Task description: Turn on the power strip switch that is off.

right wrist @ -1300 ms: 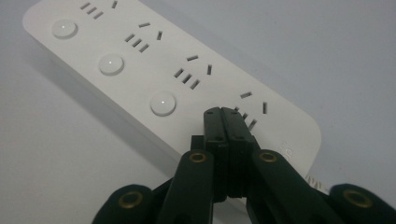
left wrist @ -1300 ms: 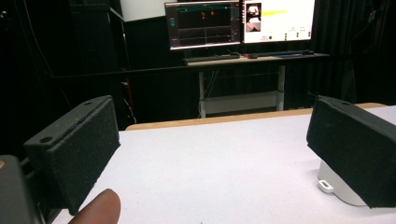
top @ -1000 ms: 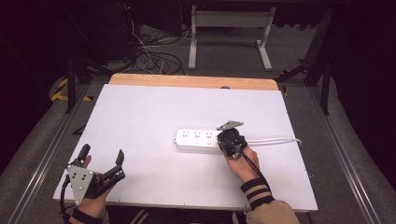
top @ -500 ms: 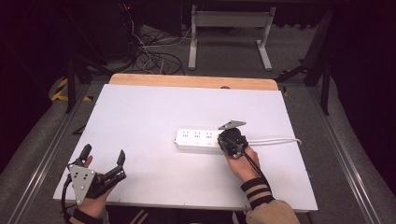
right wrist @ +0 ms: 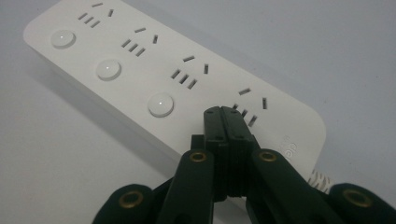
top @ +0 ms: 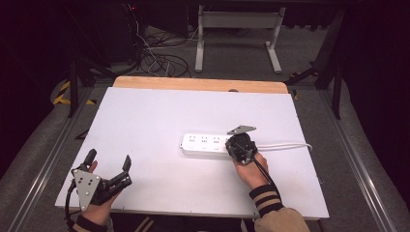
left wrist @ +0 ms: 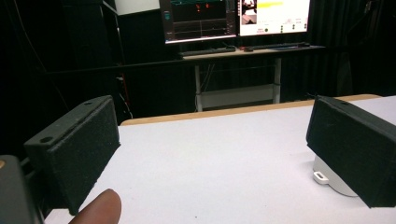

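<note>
A lab or recording studio, this: black curtains close in all around, a white bench (top: 159, 116) stands on grey carpet, loose cables (top: 159, 60) tangle on the floor behind it, and beyond, a desk (left wrist: 243, 51) carries two lit monitors (left wrist: 233, 18) showing graphs and readouts.

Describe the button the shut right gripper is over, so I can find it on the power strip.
On the white table lies a white power strip. The right gripper hovers over its cord end, hiding that button; three round buttons show leftward.
</note>
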Action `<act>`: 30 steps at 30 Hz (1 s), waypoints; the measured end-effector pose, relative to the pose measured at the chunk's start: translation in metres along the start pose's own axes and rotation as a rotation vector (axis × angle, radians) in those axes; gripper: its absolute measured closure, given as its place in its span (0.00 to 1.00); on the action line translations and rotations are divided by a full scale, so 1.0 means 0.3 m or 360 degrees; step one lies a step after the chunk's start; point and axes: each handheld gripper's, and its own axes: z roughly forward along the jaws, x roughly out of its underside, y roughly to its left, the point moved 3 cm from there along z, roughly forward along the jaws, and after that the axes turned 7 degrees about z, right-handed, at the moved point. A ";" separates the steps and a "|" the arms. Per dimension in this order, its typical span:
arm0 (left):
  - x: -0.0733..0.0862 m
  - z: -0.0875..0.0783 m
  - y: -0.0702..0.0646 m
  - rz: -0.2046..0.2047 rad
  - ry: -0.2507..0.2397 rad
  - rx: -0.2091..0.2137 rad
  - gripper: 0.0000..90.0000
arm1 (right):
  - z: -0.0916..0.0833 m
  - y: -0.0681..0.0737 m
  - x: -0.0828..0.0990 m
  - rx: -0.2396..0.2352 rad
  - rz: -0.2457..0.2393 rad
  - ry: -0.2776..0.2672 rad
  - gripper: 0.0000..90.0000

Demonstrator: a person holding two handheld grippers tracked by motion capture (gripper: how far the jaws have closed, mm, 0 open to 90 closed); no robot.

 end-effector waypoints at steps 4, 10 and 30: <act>0.000 0.001 -0.001 0.0004 0.0001 0.0000 0.03 | 0.001 0.005 0.004 0.0029 -0.0028 -0.0015 1.00; -0.003 0.000 -0.001 0.0000 -0.0009 -0.0009 0.03 | 0.002 0.003 0.007 0.0017 -0.0006 -0.0014 1.00; -0.007 0.005 -0.006 0.0003 -0.0031 -0.0024 0.02 | 0.002 0.017 0.012 0.0071 -0.0050 -0.0034 1.00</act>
